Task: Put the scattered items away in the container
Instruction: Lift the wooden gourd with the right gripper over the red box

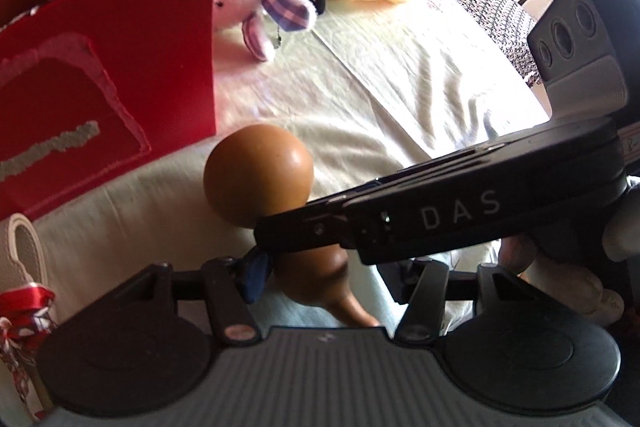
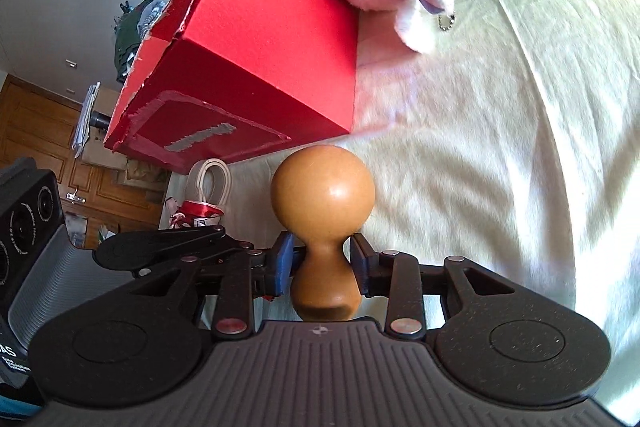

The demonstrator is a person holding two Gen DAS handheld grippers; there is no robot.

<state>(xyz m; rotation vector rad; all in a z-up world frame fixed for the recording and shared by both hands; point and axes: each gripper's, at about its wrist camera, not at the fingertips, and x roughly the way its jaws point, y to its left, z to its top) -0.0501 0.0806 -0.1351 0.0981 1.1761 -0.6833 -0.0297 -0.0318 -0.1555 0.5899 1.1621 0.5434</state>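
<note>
While the right gripper (image 2: pixel 318 261) pinches the brown hourglass gourd (image 2: pixel 323 203) at its waist, the left gripper (image 1: pixel 320 291), whose finger state cannot be told, should be kept aside and the torn red cardboard box (image 2: pixel 256 39) at eleven o'clock approached from above.

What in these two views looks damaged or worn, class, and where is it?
The red box stands out: its top rim is ragged and torn, showing pale cardboard, and its front face has a strip and a frame where the red surface is peeled away. The gourd, gripped at its waist by the right gripper, looks intact.
</note>
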